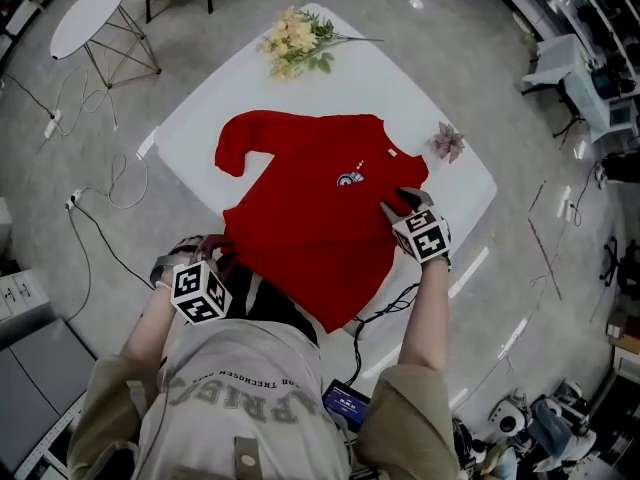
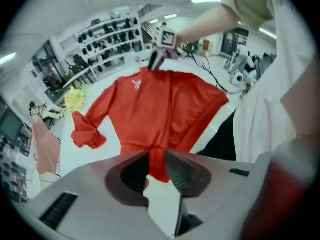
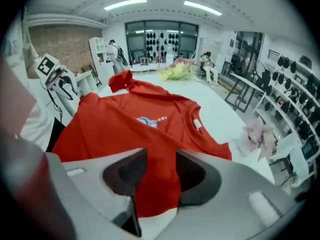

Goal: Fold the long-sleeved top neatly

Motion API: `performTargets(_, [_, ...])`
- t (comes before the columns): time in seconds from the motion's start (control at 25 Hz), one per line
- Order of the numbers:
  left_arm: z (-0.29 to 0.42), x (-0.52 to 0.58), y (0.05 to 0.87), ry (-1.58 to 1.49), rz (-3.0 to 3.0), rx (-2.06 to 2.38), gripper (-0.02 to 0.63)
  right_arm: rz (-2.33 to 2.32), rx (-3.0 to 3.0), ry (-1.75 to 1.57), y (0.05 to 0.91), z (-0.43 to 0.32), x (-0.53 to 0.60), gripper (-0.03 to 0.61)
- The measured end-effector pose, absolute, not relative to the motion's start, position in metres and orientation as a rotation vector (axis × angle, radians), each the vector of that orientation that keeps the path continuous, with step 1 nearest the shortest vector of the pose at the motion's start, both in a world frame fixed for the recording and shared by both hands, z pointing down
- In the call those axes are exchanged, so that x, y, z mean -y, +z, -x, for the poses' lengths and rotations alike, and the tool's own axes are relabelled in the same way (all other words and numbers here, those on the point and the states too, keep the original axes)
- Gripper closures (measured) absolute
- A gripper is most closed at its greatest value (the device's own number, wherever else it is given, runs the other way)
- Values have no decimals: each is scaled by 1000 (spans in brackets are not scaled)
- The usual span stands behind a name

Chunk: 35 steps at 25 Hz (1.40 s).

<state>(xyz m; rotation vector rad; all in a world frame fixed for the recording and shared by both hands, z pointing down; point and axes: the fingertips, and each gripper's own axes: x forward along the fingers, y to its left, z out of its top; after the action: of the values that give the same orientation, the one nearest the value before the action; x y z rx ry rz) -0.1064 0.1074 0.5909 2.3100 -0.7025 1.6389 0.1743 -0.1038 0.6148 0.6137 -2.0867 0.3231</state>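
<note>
From my station I see the wearer in a short-sleeved shirt (image 1: 245,383), pale grey-beige through the middle with an arc of faded dark lettering (image 1: 235,396), and olive-khaki sleeves (image 1: 412,408). At the waist there's a small dark unit (image 1: 347,400) with a blue-lit screen, and a thin black cable (image 1: 356,343) beside it. The left gripper (image 1: 216,252) and right gripper (image 1: 393,207) each carry a white cube (image 1: 199,293) with black square markers. Up close, their jaws are matte grey shells with dark ribbed pads (image 3: 130,171) set into rounded hollows
</note>
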Motion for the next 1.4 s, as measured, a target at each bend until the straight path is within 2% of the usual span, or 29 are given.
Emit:
performTargets(0.08, [88,-86,580,1512,-2327,719,393,-523,2138,316,600,-163,80,414])
performTargets(0.16, [76,-73,594,1548,-2307,653,329,-358,2089,350,607,-160,44,238])
performTargets(0.24, [79,-68,616,1675,-2270,604,313,-255,1984,355,626,-170,19,236])
performTargets(0.32, [84,-67,629,1743,-2232,576,303,-236,1930,348,643,-183,12,236])
performTargets(0.6, [82,-64,643,1672,-2175,561,295,-262,1960,349,650,-194,19,238])
performTargets(0.84, [78,-42,585,1298,-2230,814,293,-489,2135,463,597,-172,34,236])
performTargets(1.12, [153,6,566,1249,-2195,1056,293,-745,2264,467,537,-85,5,236])
performTargets(1.4, [202,39,562,1255,-2292,860,293,-827,2247,465,556,60,19,238])
